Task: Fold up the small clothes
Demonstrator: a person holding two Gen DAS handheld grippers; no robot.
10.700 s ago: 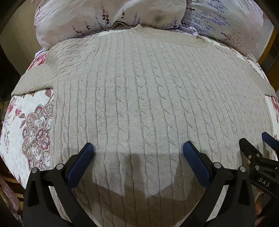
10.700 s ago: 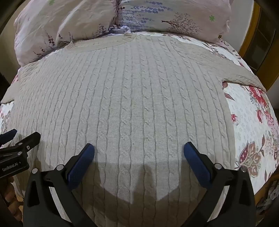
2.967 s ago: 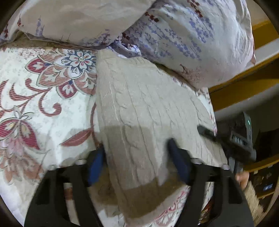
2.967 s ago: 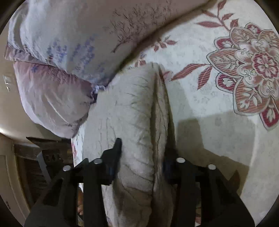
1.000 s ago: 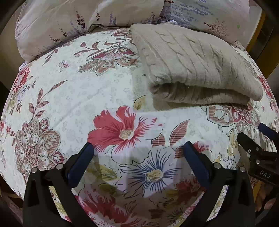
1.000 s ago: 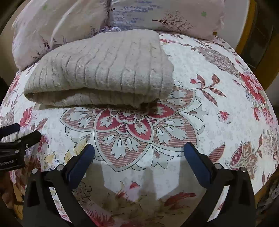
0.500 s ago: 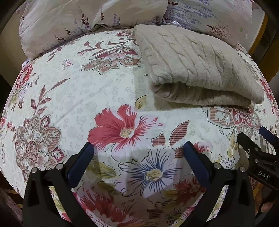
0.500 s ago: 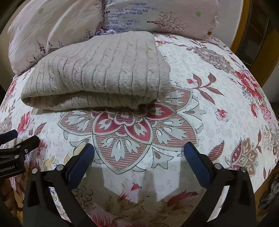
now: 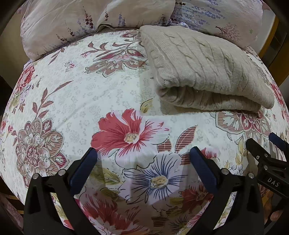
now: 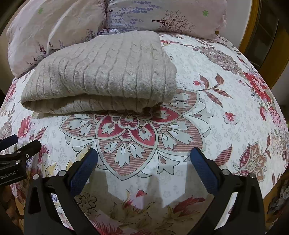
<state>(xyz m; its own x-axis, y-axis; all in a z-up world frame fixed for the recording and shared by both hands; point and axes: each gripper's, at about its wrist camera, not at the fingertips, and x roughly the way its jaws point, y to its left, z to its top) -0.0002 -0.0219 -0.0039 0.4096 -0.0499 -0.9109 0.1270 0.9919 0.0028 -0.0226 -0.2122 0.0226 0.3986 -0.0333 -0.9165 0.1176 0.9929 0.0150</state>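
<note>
A beige cable-knit sweater (image 9: 204,70) lies folded into a thick rectangle on the floral bedspread (image 9: 94,94), near the pillows. It also shows in the right wrist view (image 10: 103,76) at upper left. My left gripper (image 9: 142,153) is open and empty above the bedspread, well short of the sweater, which lies ahead to its right. My right gripper (image 10: 144,153) is open and empty, with the sweater ahead to its left. Each gripper shows at the edge of the other's view: the right one (image 9: 265,142) and the left one (image 10: 19,142).
Two pale floral pillows (image 9: 94,19) (image 10: 162,16) lie at the head of the bed behind the sweater. A wooden bed frame (image 10: 261,39) runs along the right side. The bedspread (image 10: 207,108) stretches between the grippers and the sweater.
Both grippers have drifted slightly closer to the folded sweater and stay open. The sweater has not moved in the last second.
</note>
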